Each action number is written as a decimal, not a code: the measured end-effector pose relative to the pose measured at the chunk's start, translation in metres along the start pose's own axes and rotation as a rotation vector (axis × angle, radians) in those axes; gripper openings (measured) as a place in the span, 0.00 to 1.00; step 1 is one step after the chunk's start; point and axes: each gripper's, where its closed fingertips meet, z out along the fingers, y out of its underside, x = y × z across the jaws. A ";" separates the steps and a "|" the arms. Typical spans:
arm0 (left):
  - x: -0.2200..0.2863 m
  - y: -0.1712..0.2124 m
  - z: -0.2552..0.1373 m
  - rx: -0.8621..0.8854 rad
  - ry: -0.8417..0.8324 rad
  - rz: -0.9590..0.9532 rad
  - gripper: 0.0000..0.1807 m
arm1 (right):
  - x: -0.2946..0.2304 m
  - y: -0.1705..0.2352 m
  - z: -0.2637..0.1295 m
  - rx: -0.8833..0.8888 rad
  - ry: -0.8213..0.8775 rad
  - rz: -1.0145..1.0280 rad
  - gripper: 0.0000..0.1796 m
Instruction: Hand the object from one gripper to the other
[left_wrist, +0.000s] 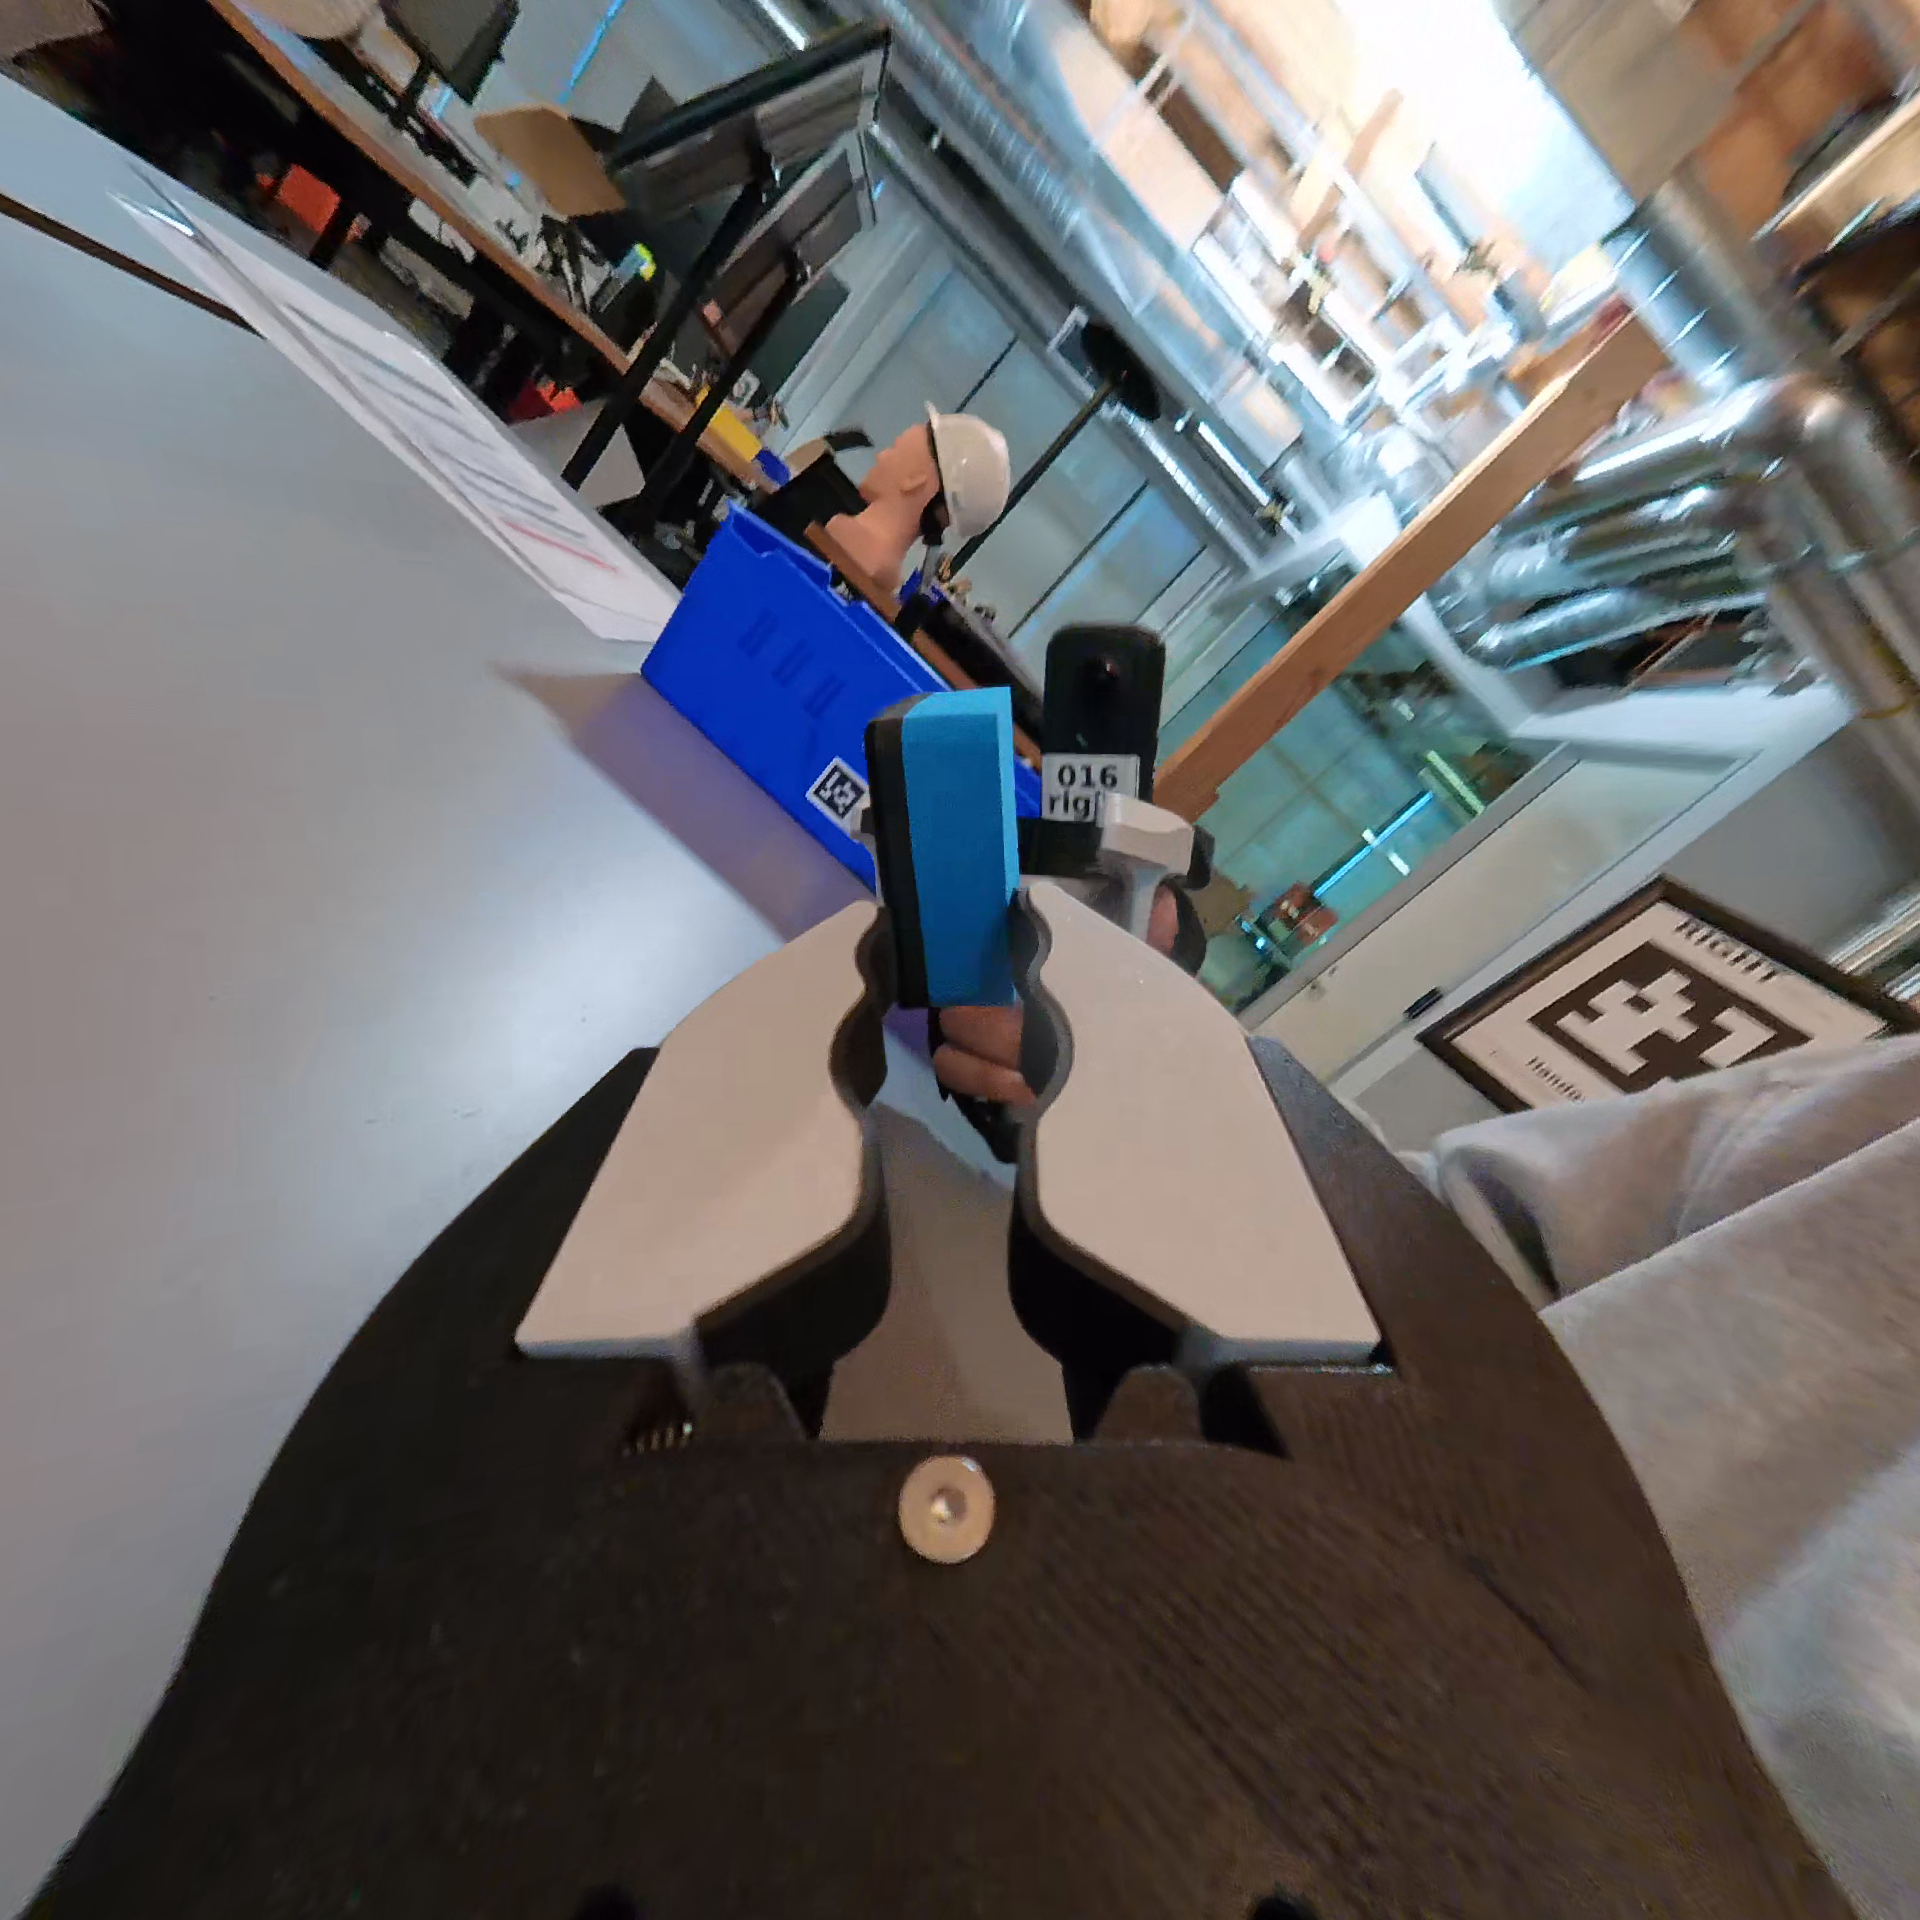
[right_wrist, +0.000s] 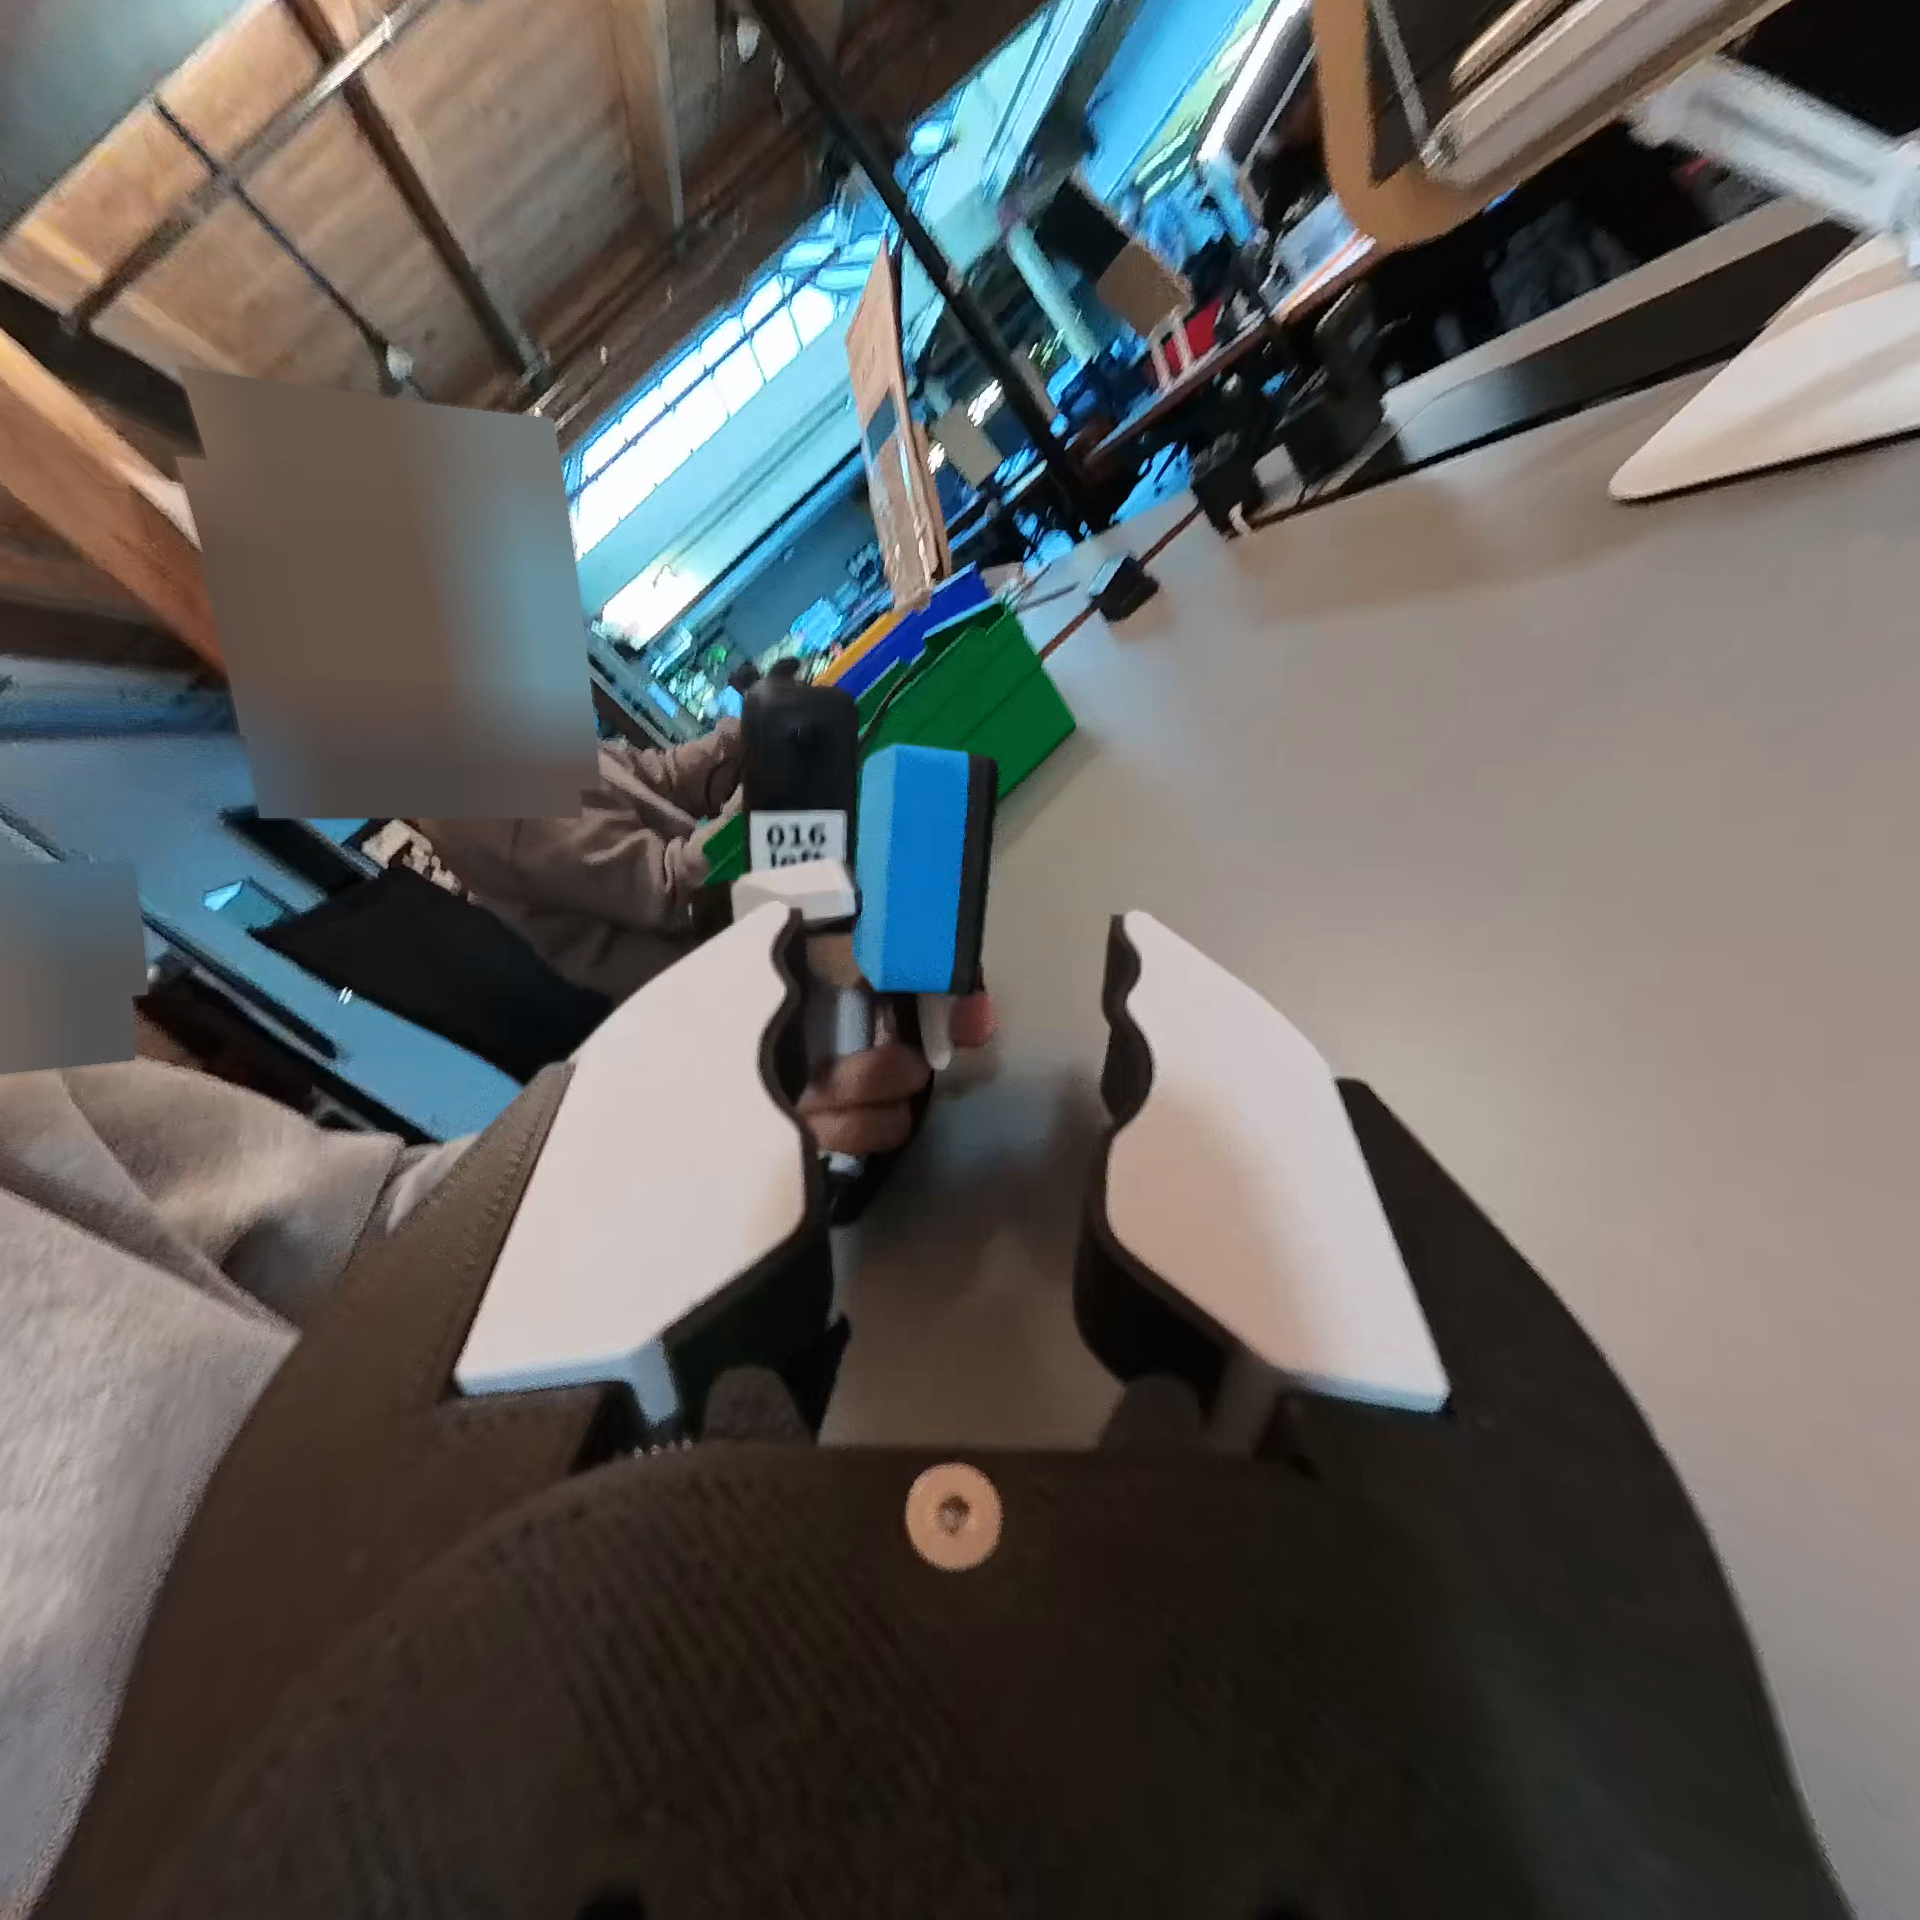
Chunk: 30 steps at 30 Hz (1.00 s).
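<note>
A blue foam block with a black layer on one side (left_wrist: 956, 831) stands upright between the grey fingers of my left gripper (left_wrist: 951, 935), which is shut on its lower end. The block also shows in the right wrist view (right_wrist: 914, 862). There it sits at the mouth of my right gripper (right_wrist: 956, 935), whose white fingers are wide apart, and it is nearer the left-hand finger (right_wrist: 675, 1143). The right gripper's grey finger (left_wrist: 1138, 847) and black camera (left_wrist: 1101, 696) show just behind the block. Both grippers are held above the grey table (left_wrist: 260, 831).
A blue bin (left_wrist: 769, 675) and sheets of paper (left_wrist: 416, 416) lie on the table beyond the block. A green bin (right_wrist: 987, 696) and a white monitor base (right_wrist: 1766, 395) stand on the table in the right wrist view. A grey sleeve (left_wrist: 1714, 1299) is at the right. Across from one pair of fingers to the other is roughly 5 cm.
</note>
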 end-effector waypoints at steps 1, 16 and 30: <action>0.000 0.002 0.001 -0.017 -0.003 0.010 0.12 | -0.001 0.004 0.001 -0.029 -0.013 -0.002 0.32; 0.012 0.020 0.011 -0.107 0.050 0.049 0.13 | -0.013 0.015 0.002 -0.128 -0.066 -0.046 0.12; 0.006 0.009 0.009 -0.069 -0.075 0.277 0.36 | -0.007 0.006 -0.005 -0.084 -0.094 0.100 0.12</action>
